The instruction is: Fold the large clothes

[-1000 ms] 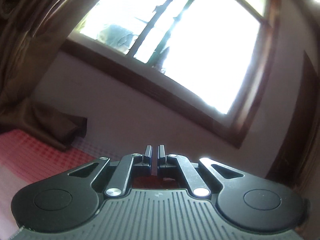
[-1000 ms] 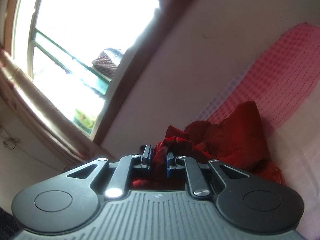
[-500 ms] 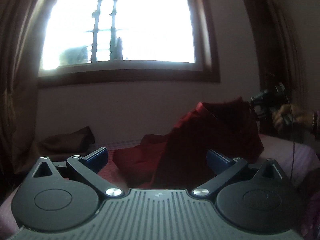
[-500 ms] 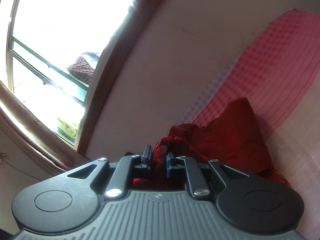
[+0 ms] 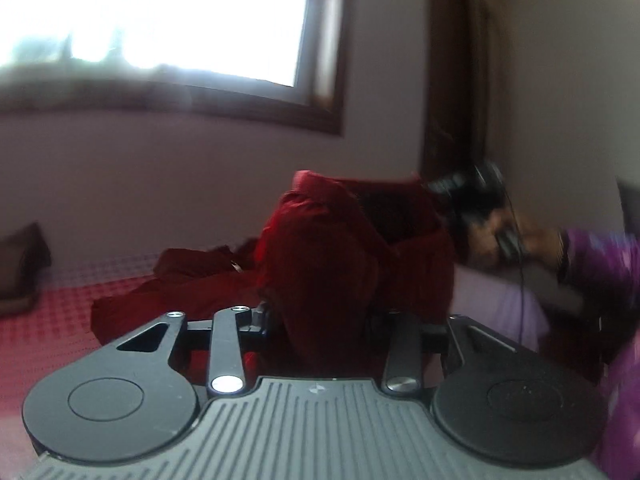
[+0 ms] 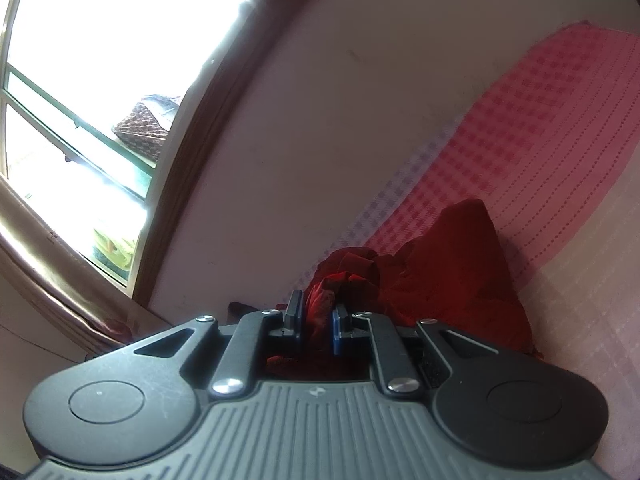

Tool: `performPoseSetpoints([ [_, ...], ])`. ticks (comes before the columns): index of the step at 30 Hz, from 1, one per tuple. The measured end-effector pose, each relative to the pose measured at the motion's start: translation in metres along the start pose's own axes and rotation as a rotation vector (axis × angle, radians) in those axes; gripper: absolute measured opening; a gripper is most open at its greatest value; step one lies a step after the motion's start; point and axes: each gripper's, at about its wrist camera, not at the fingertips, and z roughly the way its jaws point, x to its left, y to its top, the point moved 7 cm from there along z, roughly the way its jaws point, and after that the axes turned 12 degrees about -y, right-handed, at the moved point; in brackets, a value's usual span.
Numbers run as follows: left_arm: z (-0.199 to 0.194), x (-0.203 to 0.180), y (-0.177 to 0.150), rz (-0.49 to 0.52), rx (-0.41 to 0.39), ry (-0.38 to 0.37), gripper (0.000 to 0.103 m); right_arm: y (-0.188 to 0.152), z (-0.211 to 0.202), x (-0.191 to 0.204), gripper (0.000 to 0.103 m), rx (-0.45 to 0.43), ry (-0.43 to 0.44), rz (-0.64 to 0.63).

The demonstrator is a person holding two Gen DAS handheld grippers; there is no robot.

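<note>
A dark red garment [image 5: 340, 256] lies partly on the bed and hangs lifted at one end. In the left wrist view my right gripper [image 5: 460, 192] holds its raised top edge. My left gripper [image 5: 320, 320] has its jaws partly apart around a hanging fold of the garment; the right finger is hidden by cloth. In the right wrist view my right gripper [image 6: 316, 320] is shut on a bunch of the red garment [image 6: 440, 280], which trails down onto the bed.
The bed has a pink checked cover [image 6: 540, 120] against a pale wall [image 5: 160, 184]. A bright window [image 5: 160, 16] is above. A dark cushion [image 5: 20, 268] sits at the bed's far left. The person's purple sleeve [image 5: 600, 264] is at the right.
My left gripper opened wide, swung toward the garment, then narrowed its jaws around a hanging fold. My right gripper kept its hold and lifted the cloth slightly.
</note>
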Motion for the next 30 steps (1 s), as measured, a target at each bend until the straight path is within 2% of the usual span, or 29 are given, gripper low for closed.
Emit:
performPoseSetpoints([
  [5,0.011,0.042,0.008,-0.141,-0.096,0.14,0.037,0.008,0.014,-0.009,0.014,-0.004,-0.019,0.037],
  [10,0.041,0.084,0.0,-0.279,-0.075,0.233,0.037,0.016,0.035,-0.022,0.016,-0.001,-0.054,0.081],
  [12,0.055,0.105,-0.007,-0.333,-0.05,0.285,0.042,0.018,0.045,-0.032,0.02,0.009,-0.061,0.124],
  [14,0.063,0.121,-0.012,-0.386,-0.053,0.313,0.046,0.02,0.049,-0.042,0.031,0.007,-0.046,0.177],
  [15,0.06,0.128,-0.011,-0.408,-0.068,0.325,0.058,0.022,0.046,-0.048,0.034,-0.01,-0.038,0.202],
  [16,0.057,0.133,-0.013,-0.431,-0.094,0.348,0.077,0.023,0.041,-0.052,0.046,-0.034,-0.033,0.215],
  [17,0.052,0.135,-0.012,-0.442,-0.129,0.367,0.085,0.025,0.035,-0.055,0.067,-0.056,-0.03,0.213],
  [18,0.047,0.137,-0.009,-0.445,-0.169,0.382,0.097,0.027,0.029,-0.058,0.075,-0.072,-0.035,0.203],
  [19,0.042,0.137,-0.006,-0.444,-0.207,0.394,0.102,0.028,0.025,-0.061,0.078,-0.085,-0.049,0.178],
  [21,0.033,0.14,0.0,-0.453,-0.22,0.405,0.101,0.031,0.022,-0.061,0.078,-0.074,-0.103,0.078],
  [24,0.028,0.128,0.005,-0.444,-0.201,0.367,0.097,0.025,0.026,-0.05,0.078,-0.029,-0.162,-0.134],
  [26,0.033,0.111,0.005,-0.383,-0.144,0.342,0.09,0.011,0.032,-0.04,0.077,0.031,-0.146,-0.254],
  [27,0.038,0.102,0.007,-0.352,-0.114,0.327,0.083,0.004,0.034,-0.038,0.077,0.044,-0.162,-0.31],
  [28,0.045,0.096,0.006,-0.32,-0.082,0.318,0.076,-0.004,0.037,-0.036,0.058,0.048,-0.193,-0.368],
  [29,0.054,0.091,0.004,-0.293,-0.052,0.318,0.074,-0.011,0.042,-0.037,0.022,0.069,-0.207,-0.397],
  [30,0.062,0.089,0.003,-0.277,-0.023,0.324,0.073,-0.016,0.045,-0.04,0.017,0.095,-0.202,-0.373],
])
